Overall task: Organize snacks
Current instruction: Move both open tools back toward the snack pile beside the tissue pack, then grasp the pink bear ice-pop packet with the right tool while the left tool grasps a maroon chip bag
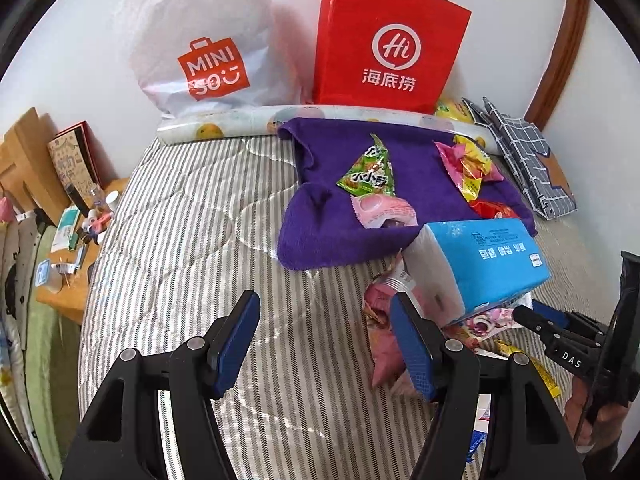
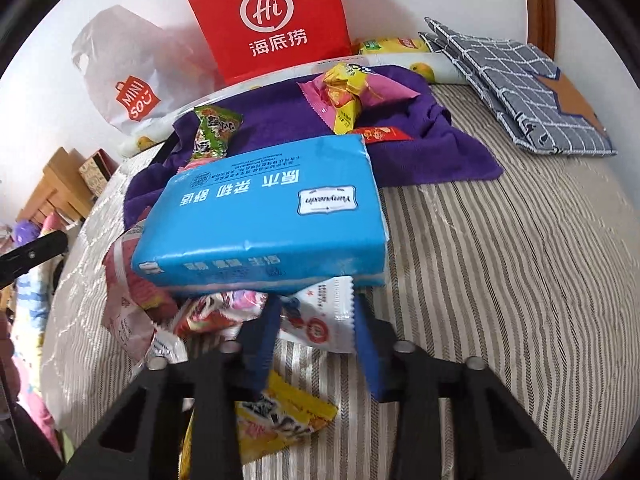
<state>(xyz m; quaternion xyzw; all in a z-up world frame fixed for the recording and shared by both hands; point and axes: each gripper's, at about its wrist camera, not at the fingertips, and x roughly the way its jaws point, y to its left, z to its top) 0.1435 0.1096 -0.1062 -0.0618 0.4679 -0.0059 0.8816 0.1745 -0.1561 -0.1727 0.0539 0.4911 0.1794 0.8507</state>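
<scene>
My right gripper (image 2: 316, 308) is shut on a white snack packet (image 2: 320, 322) with a red round mark, at the near edge of a heap of snacks under a blue tissue pack (image 2: 272, 216). A yellow packet (image 2: 280, 420) lies below its fingers. In the left wrist view the right gripper (image 1: 536, 316) reaches in from the right beneath the tissue pack (image 1: 480, 256). My left gripper (image 1: 323, 300) hangs open over the striped bed cover, nothing between its fingers, its right finger beside a pink snack bag (image 1: 384, 352). Green (image 1: 368, 172), pink (image 1: 384, 210) and yellow (image 1: 468, 164) packets lie on a purple towel (image 1: 320, 220).
A red paper bag (image 1: 388, 44) and a white plastic bag (image 1: 200, 52) lean on the wall behind a fruit-print roll (image 1: 240, 120). Folded grey checked fabric (image 1: 528, 160) lies at the back right. A cluttered wooden bedside table (image 1: 68, 240) stands left of the bed.
</scene>
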